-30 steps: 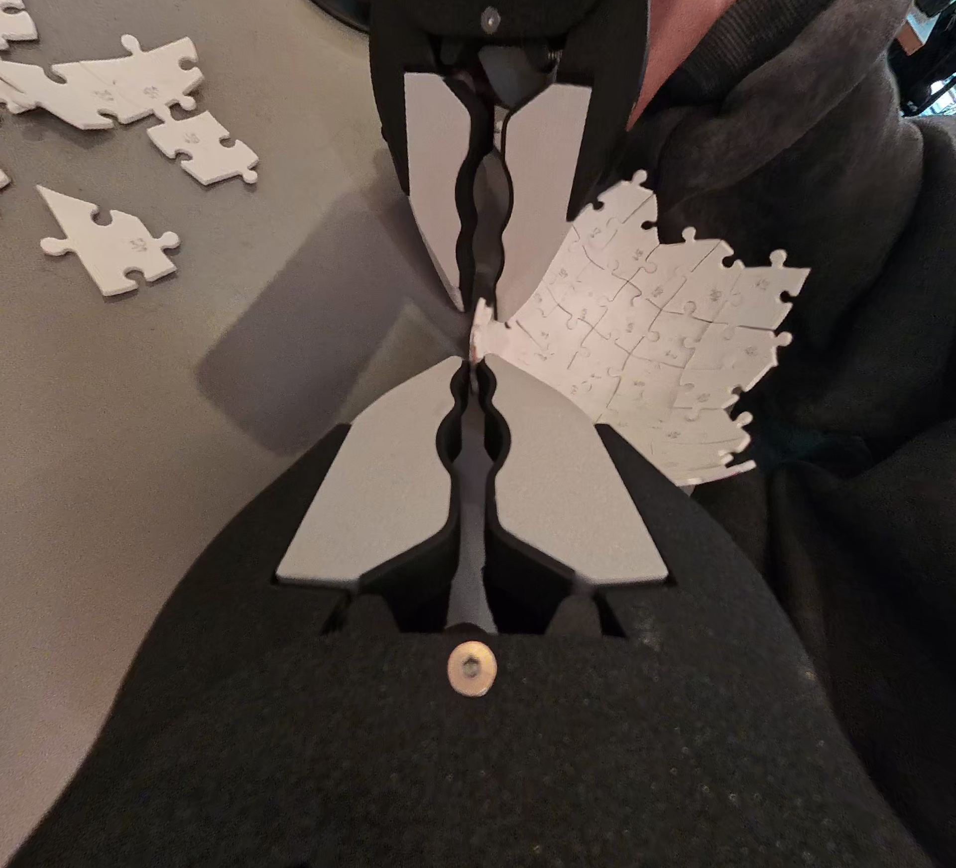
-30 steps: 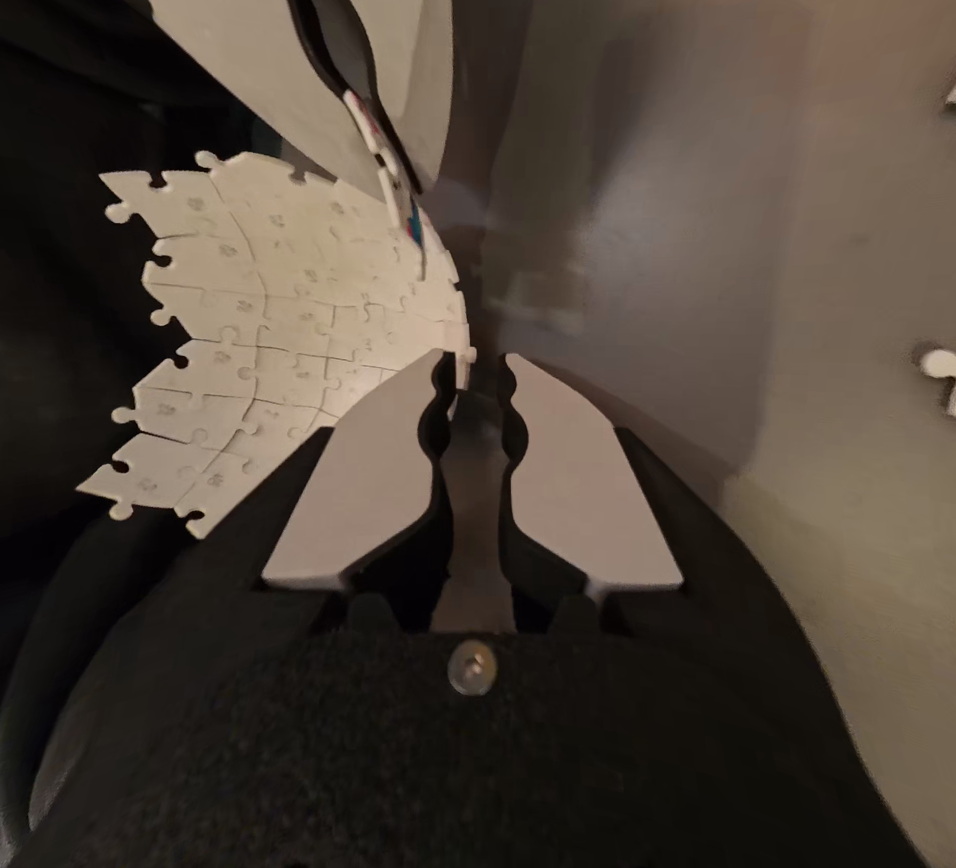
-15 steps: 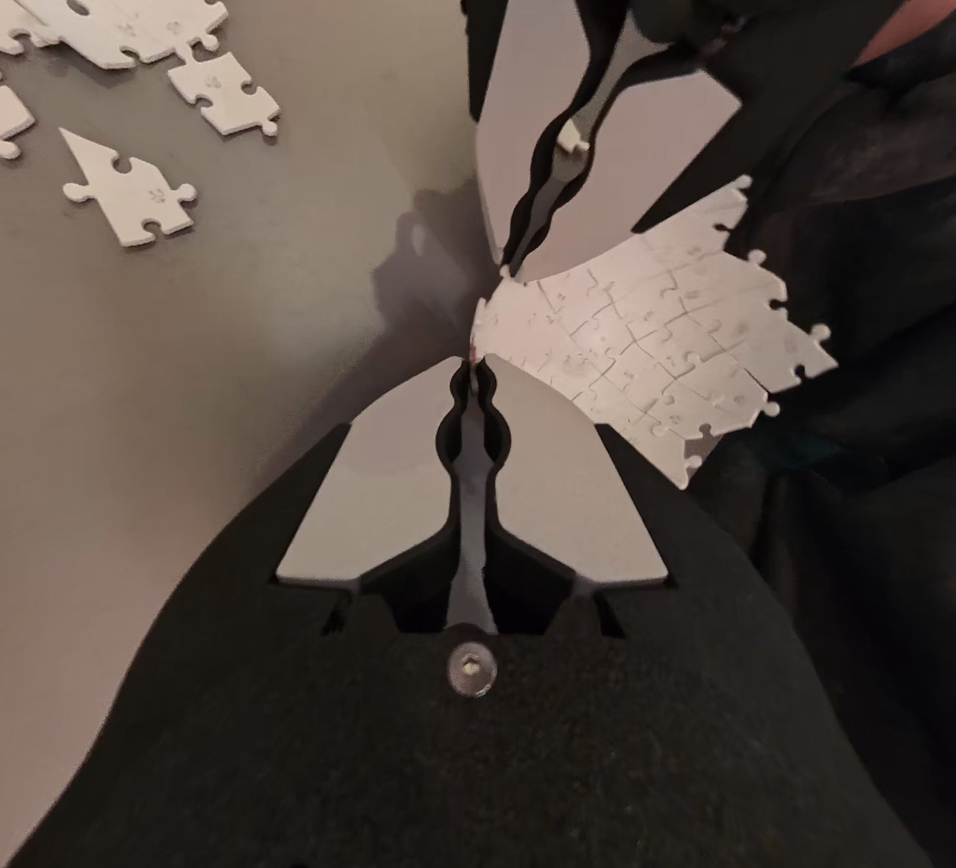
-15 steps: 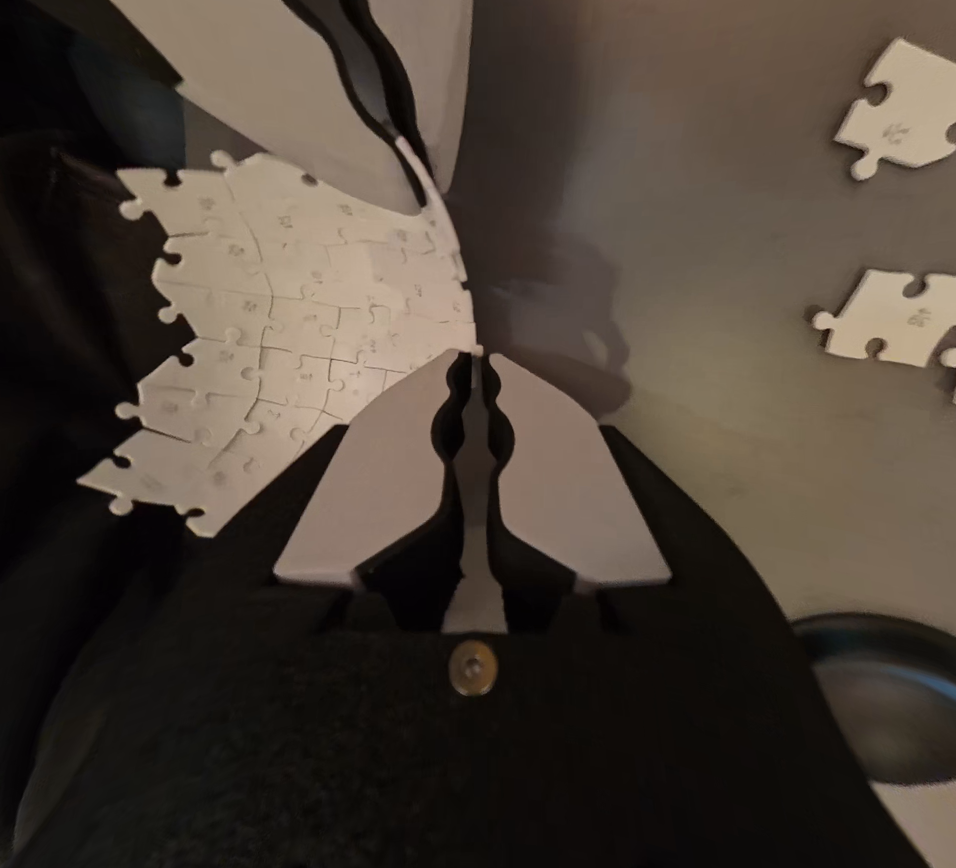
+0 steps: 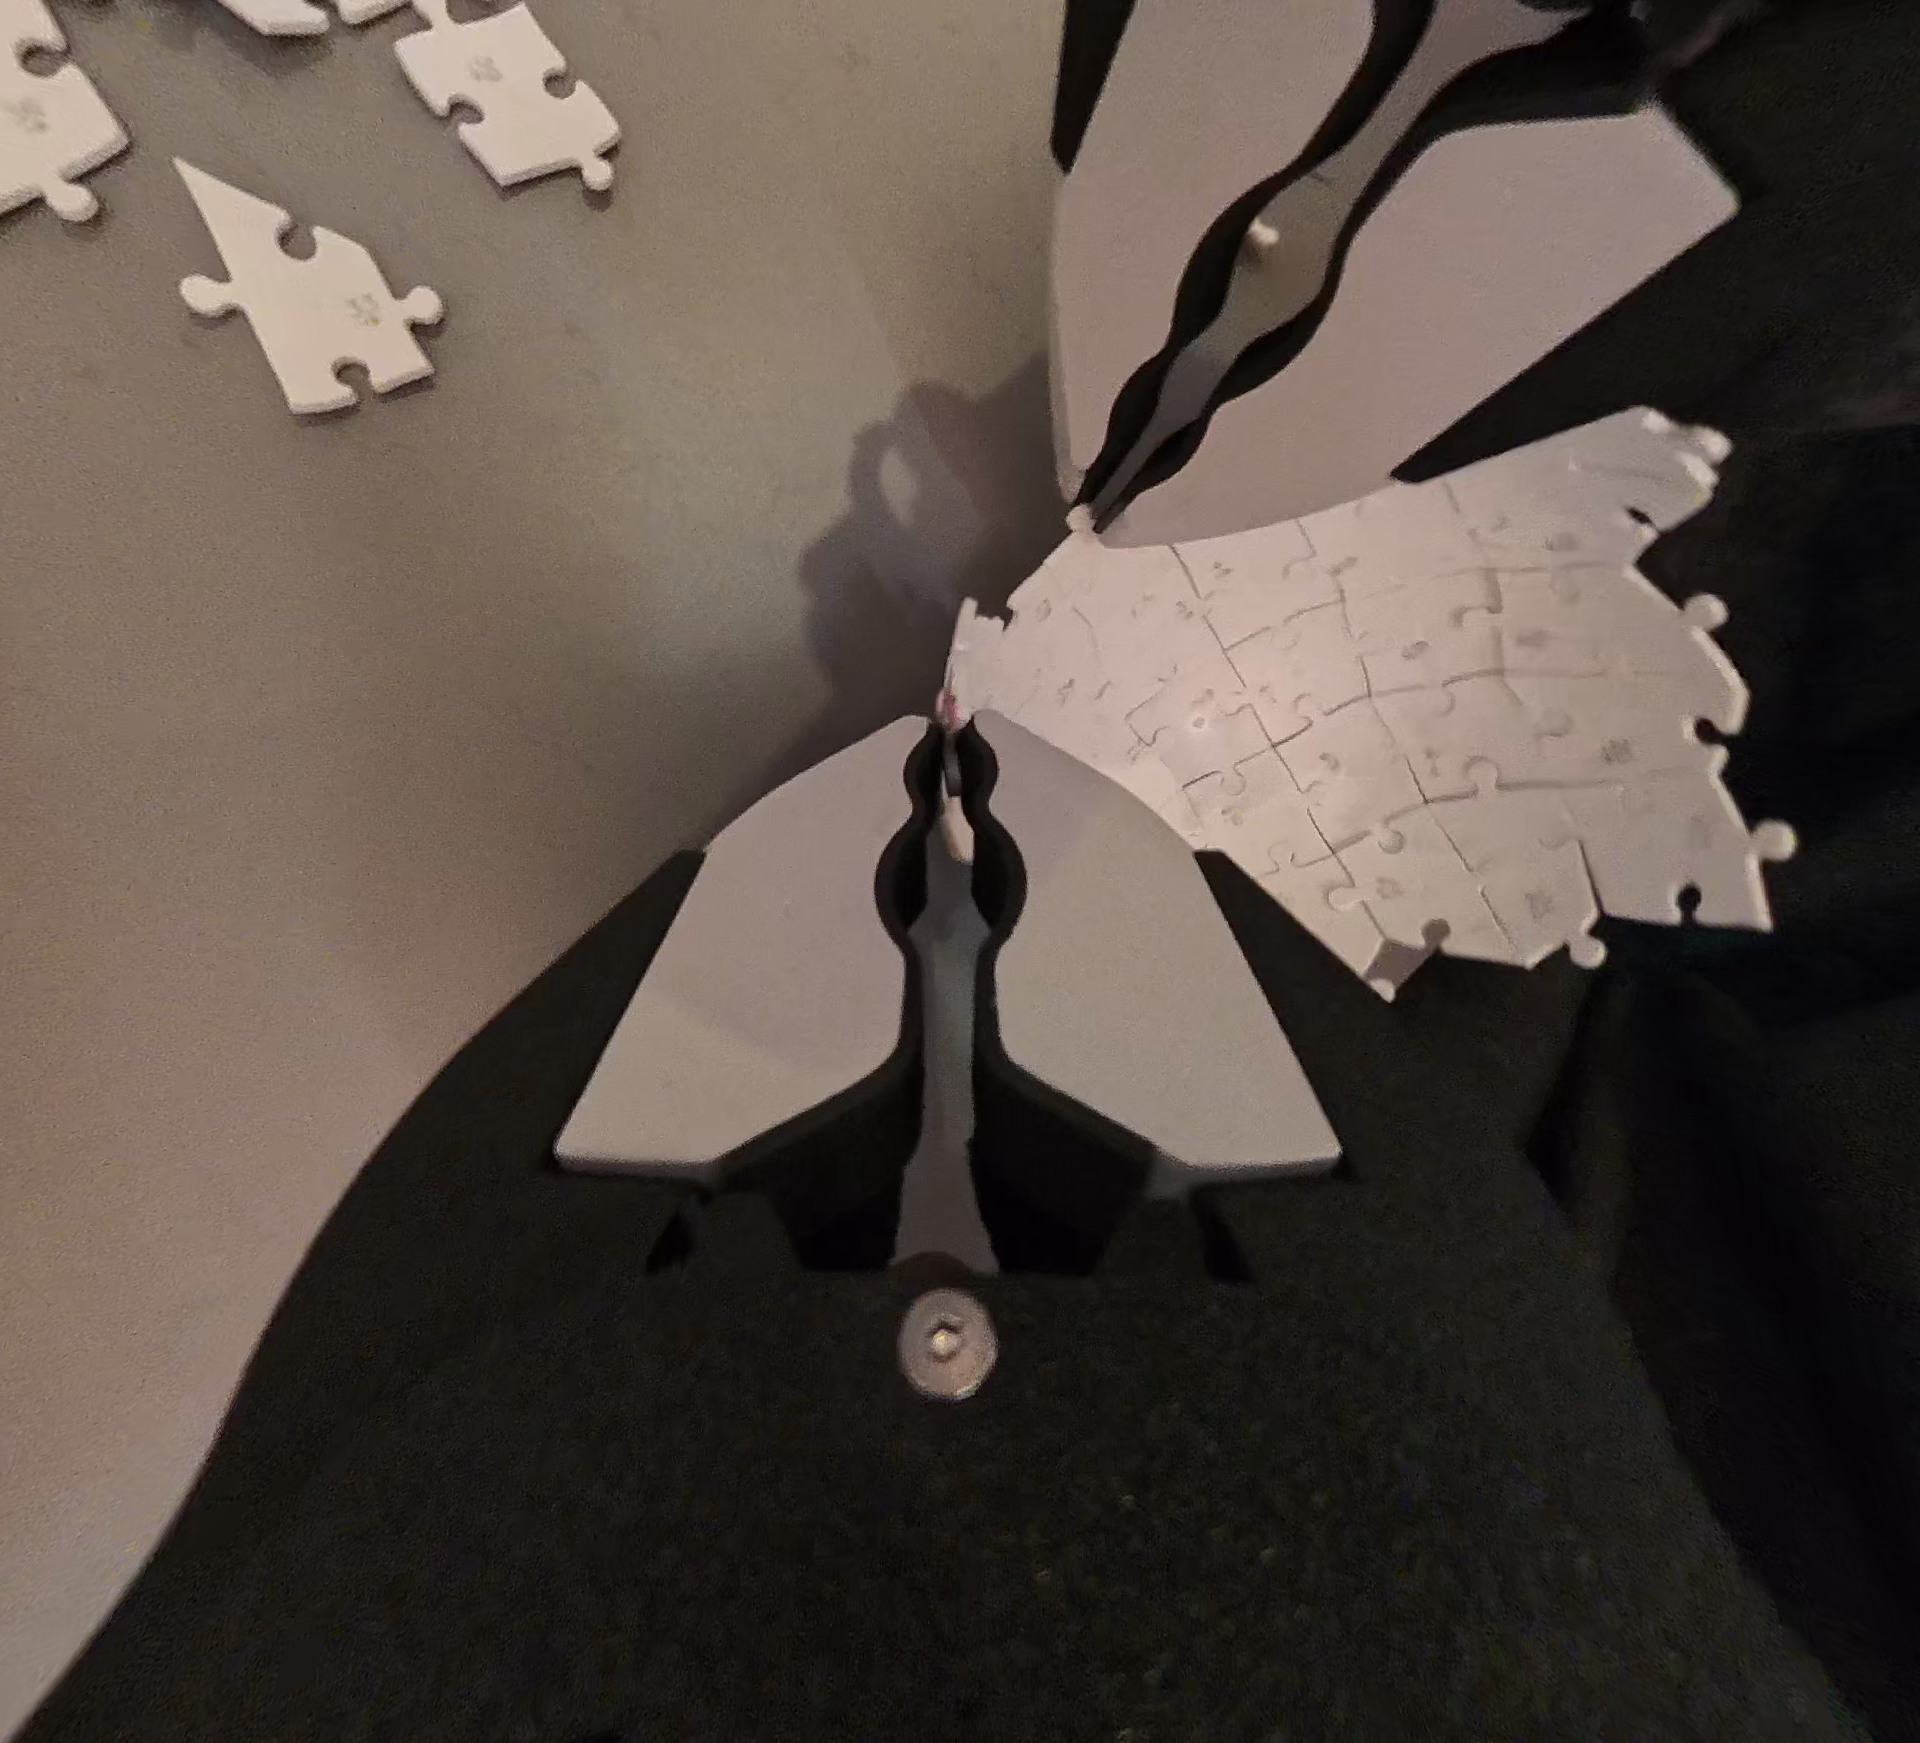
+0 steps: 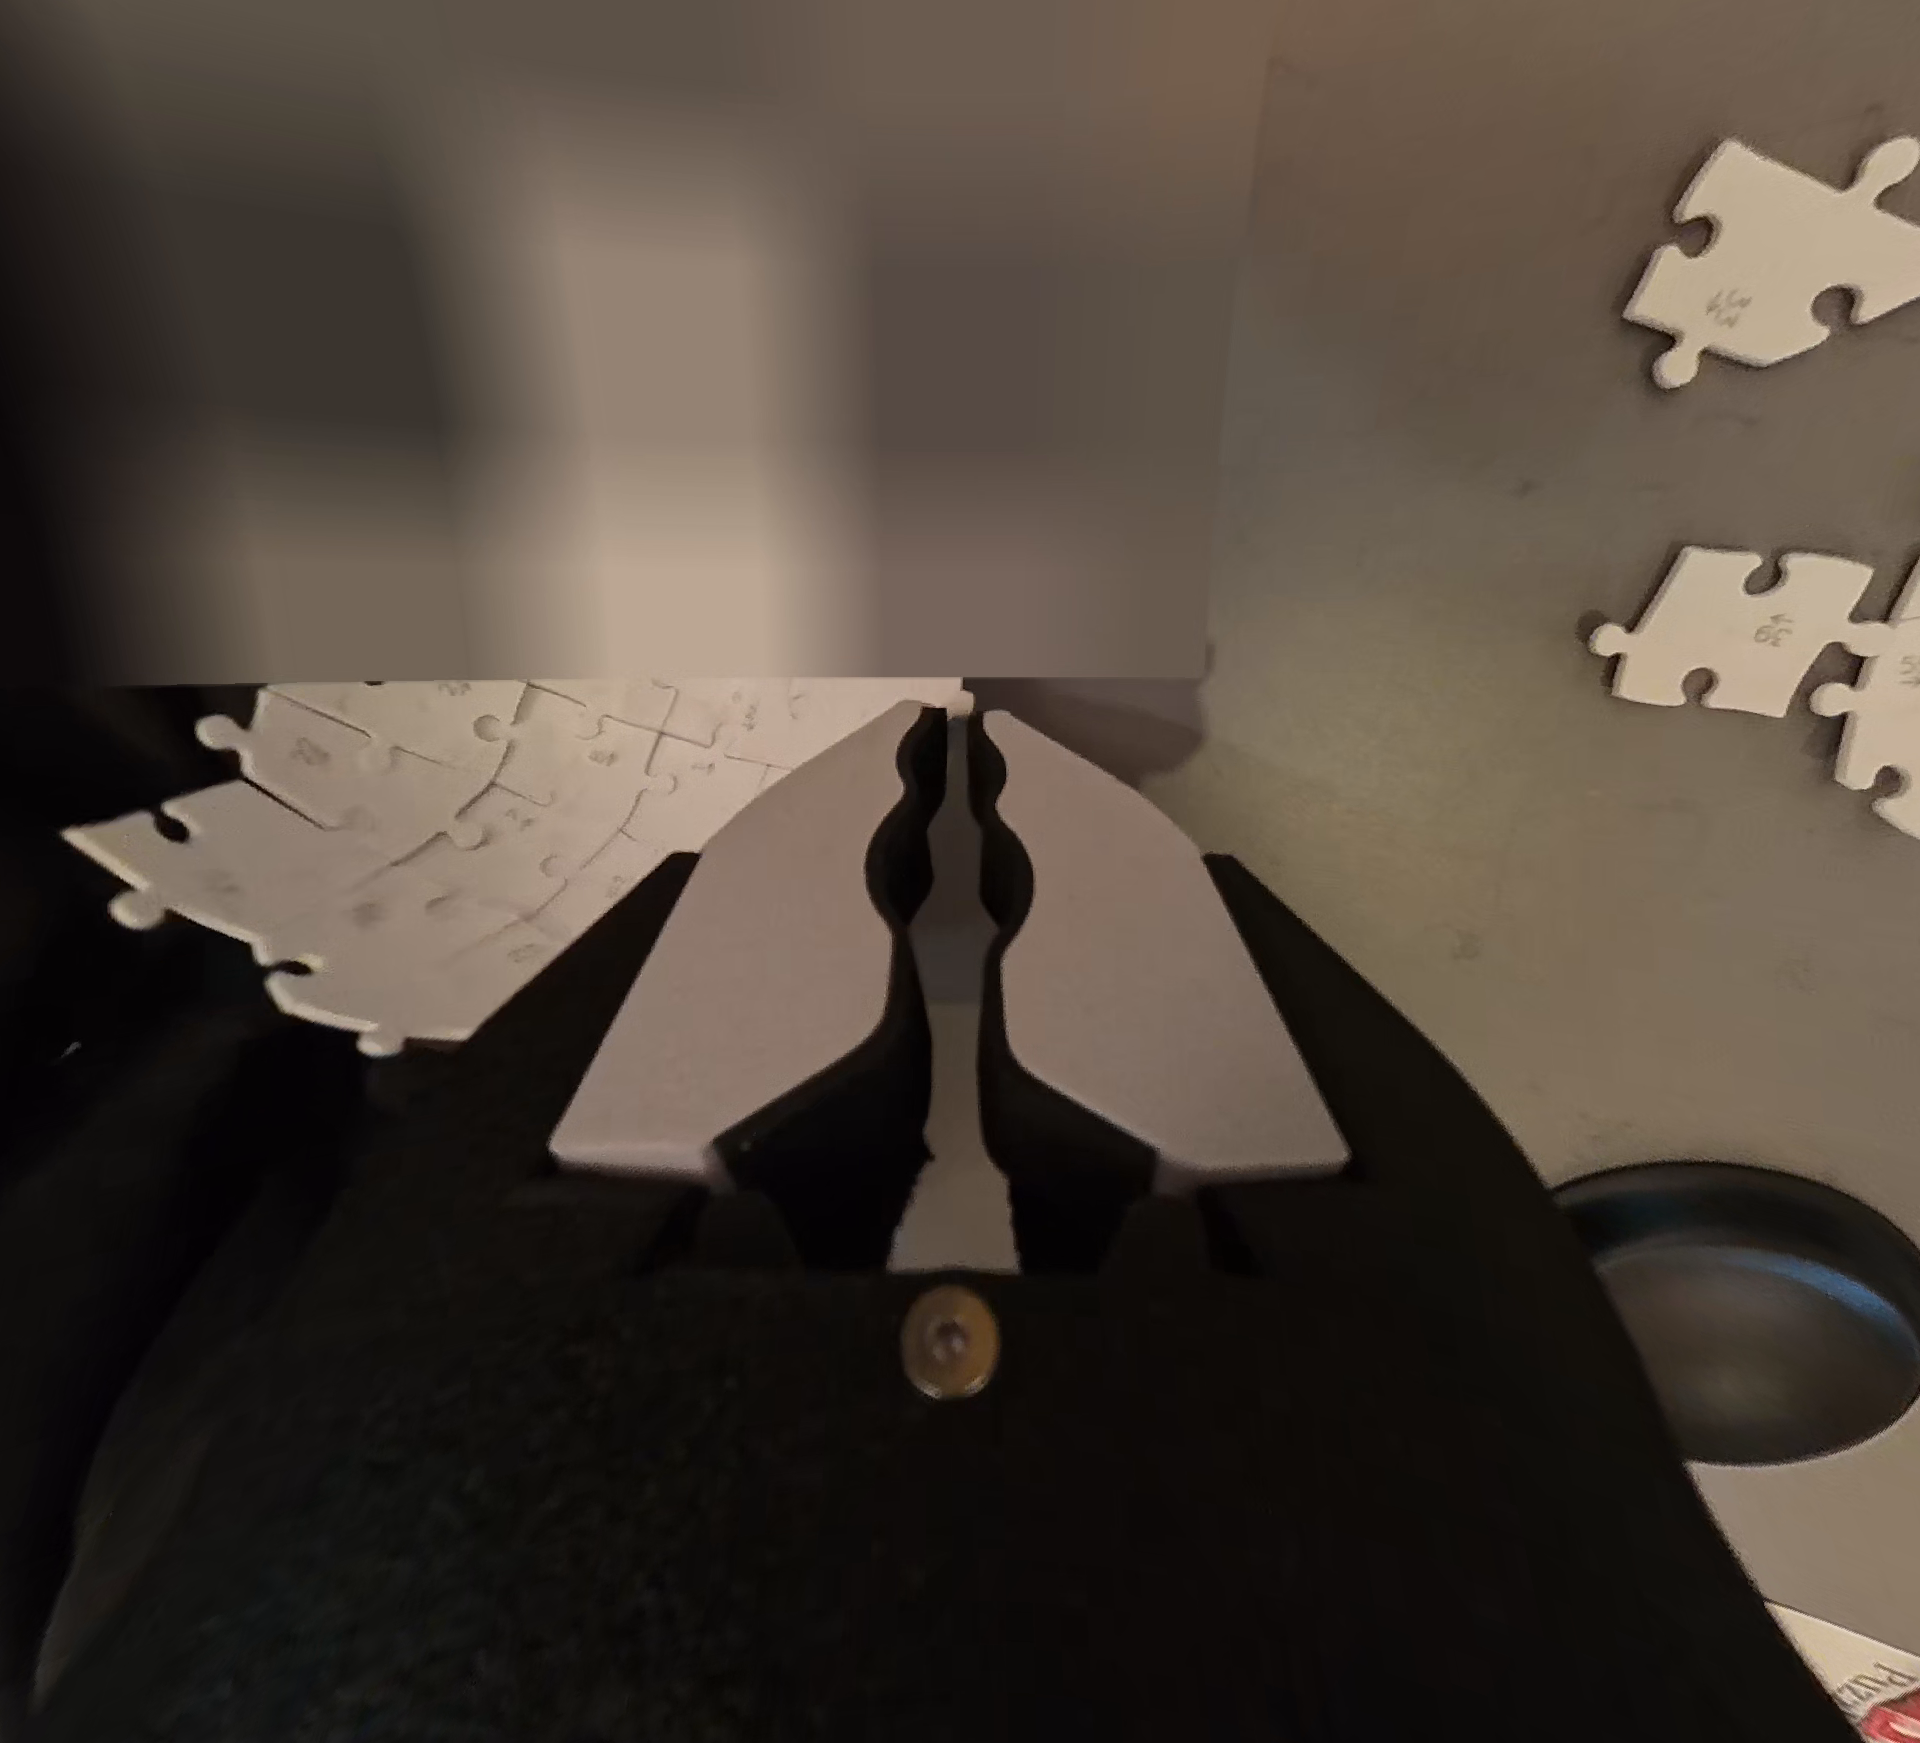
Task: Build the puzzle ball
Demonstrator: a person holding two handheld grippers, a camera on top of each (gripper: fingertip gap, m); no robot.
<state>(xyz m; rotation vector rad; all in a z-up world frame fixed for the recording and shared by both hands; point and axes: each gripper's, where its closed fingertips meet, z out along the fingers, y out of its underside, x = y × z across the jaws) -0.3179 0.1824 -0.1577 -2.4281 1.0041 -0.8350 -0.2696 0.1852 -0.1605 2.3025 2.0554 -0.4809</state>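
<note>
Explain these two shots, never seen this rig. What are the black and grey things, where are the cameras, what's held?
No robot: a person holds two handheld grippers, each with a camera looking along its jaws. In the left wrist view, the left gripper is at the bottom and the right gripper comes in from above. Both are shut on the edge of a curved white puzzle section, the part-built ball. The right wrist view shows its own gripper on that edge. Loose puzzle pieces lie on the grey table, beside a black dish.
</note>
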